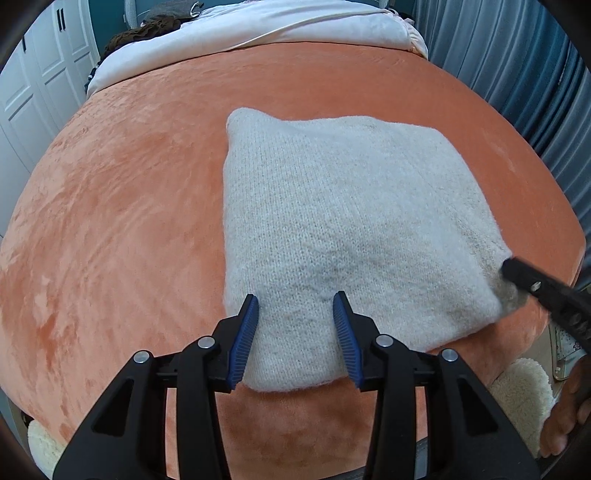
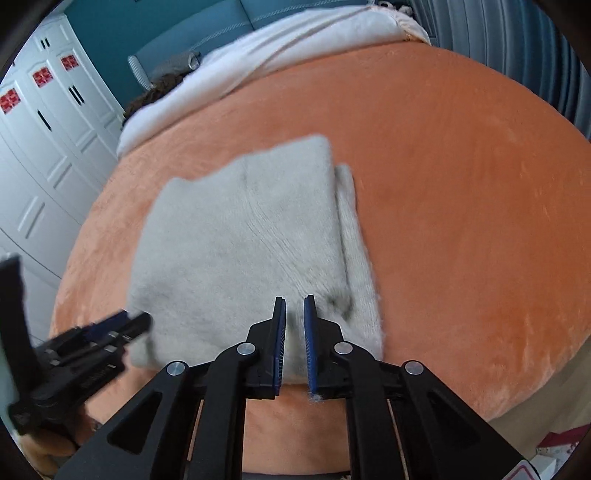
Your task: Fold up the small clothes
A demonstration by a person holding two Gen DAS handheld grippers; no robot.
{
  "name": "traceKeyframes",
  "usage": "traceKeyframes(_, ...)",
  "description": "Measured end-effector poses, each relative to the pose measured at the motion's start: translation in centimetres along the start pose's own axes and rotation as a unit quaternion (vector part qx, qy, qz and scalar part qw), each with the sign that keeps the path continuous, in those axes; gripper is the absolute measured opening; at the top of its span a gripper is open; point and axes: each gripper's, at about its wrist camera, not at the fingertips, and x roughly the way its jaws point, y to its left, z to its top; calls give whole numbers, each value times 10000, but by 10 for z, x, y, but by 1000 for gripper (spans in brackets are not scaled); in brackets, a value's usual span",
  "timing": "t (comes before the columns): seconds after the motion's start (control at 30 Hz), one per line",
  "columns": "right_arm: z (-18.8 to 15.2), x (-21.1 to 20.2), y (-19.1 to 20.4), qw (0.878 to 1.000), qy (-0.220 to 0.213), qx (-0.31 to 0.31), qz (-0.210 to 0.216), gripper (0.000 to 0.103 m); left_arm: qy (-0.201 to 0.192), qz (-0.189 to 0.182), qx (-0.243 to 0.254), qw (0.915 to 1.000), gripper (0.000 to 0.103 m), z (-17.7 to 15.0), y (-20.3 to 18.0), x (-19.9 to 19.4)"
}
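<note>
Orange plush bedspread (image 1: 129,221), white wardrobe doors (image 2: 48,155)

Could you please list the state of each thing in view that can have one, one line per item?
Grey knit garment: folded into a rough rectangle, lying flat on the orange blanket.
Left gripper: open, jaws either side of the garment's near edge, not pinching.
Right gripper: nearly shut, at the garment's near right corner; grip unclear.
White quilt: bunched at the bed's far end.
Wardrobe doors: closed.
</note>
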Motion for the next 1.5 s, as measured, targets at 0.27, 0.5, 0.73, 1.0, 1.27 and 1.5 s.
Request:
traceKeyframes(0.27,-7,-3,-5,9991,82,370,177,10,103,-46,18,9999,40,-11,-2,-4)
traceKeyframes(0.5,-15,-21,-11,9984,-171,543,-4,43,85,-597,-332,9976,66,-30,19,-14)
traceKeyframes(0.73,-1,10,-17,9968,76,768,224,56,411,-1144,-1153,9859,72,-40,46,4)
traceKeyframes(1.0,26,-45,-14,9911,-864,655,774,10,-14,-1401,-1275,9819,77,-17,52,-23)
traceKeyframes(1.27,3,12,-27,9990,116,395,195,20,82,-1236,-1216,9848,81,-4,51,-4)
traceKeyframes(1.5,32,9,-26,9990,-75,407,186,65,308,-1296,-1335,9821,83,5,48,16)
